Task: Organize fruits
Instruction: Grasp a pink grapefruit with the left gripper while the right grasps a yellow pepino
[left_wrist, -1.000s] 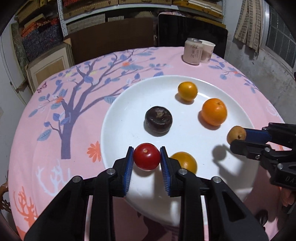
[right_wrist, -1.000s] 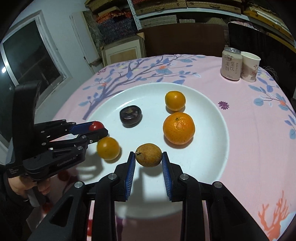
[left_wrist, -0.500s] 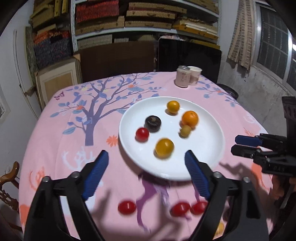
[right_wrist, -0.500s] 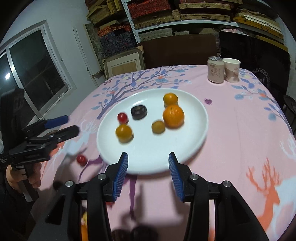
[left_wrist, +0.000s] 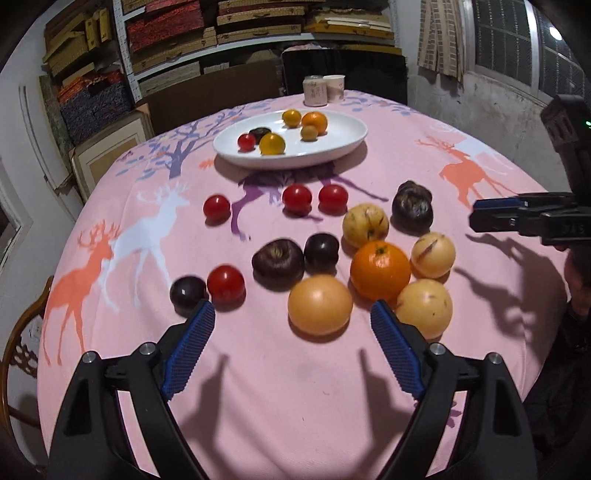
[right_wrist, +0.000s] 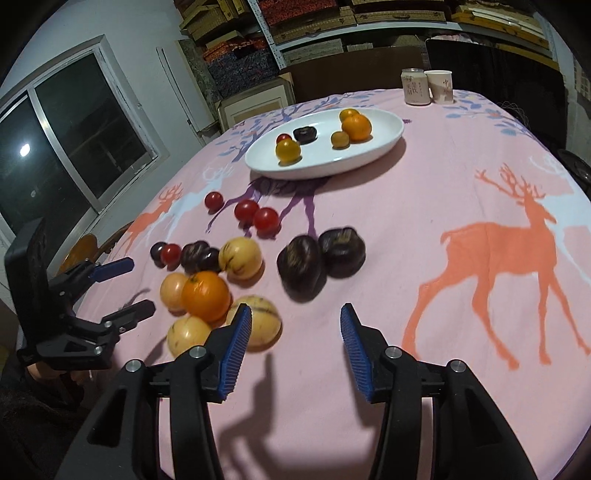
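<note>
White oval plate (left_wrist: 343, 147) holds six small fruits; more lie loose on pink deer-print tablecloth (left_wrist: 295, 387); left gripper (left_wrist: 291, 325) wide, empty; right gripper (right_wrist: 295, 328) just opening, empty.

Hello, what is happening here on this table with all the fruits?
A person holds a two-finger gripper in each hand and is sorting fruit onto a white plate. Six pieces already lie on it, among them a cherry tomato and an orange. Both the left gripper and the right gripper are open and empty, the right one's jaws having just been opening. They hang over the loose fruit on the pink tablecloth, near a bigger orange.
</note>
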